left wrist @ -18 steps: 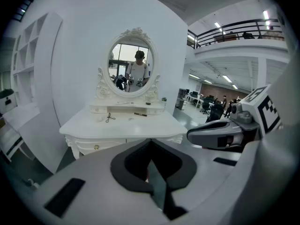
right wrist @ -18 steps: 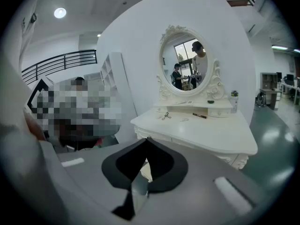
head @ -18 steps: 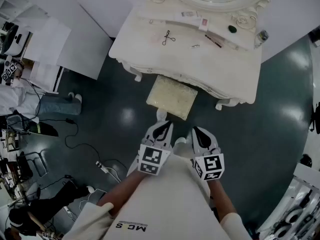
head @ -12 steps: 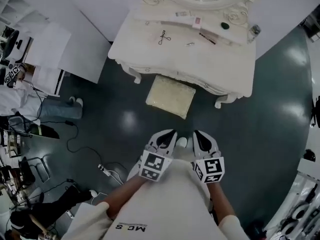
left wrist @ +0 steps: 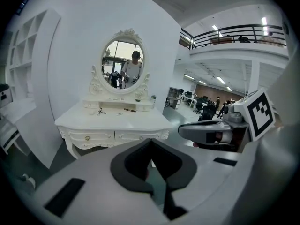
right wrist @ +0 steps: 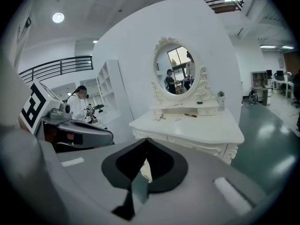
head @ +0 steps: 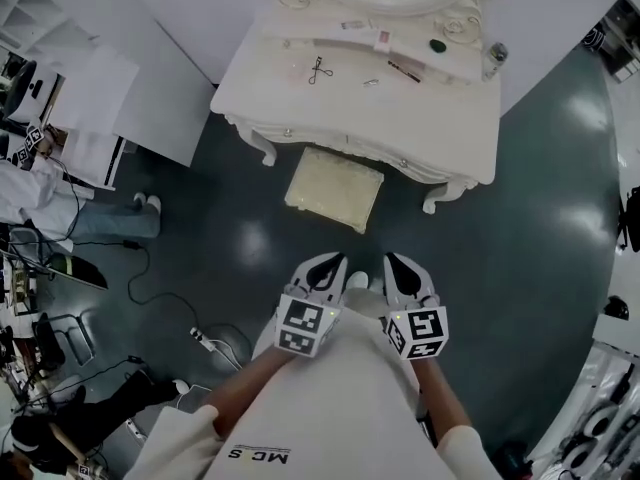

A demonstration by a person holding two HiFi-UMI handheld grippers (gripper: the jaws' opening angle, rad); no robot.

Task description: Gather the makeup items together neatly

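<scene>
A white dressing table [head: 420, 118] with an oval mirror stands ahead, a few steps off. On its top lie an eyelash curler [head: 316, 70], a small clip [head: 371, 82], a dark pencil [head: 404, 71], a tube [head: 360, 25], a dark round pot [head: 437, 45] and a small bottle [head: 493, 58]. The same table [left wrist: 117, 121] shows in the left gripper view, and the table [right wrist: 187, 125] again in the right gripper view. My left gripper [head: 338, 258] and right gripper [head: 390, 258] are held side by side over the floor, both shut and empty.
A cream cushioned stool [head: 334, 189] stands in front of the table. White shelving [head: 100, 98] is at the left. A cable and power strip [head: 205, 336] lie on the dark floor. A person [head: 60, 203] sits at far left.
The table and stool have shifted up and left in the head view. Both grippers have stayed shut and side by side.
</scene>
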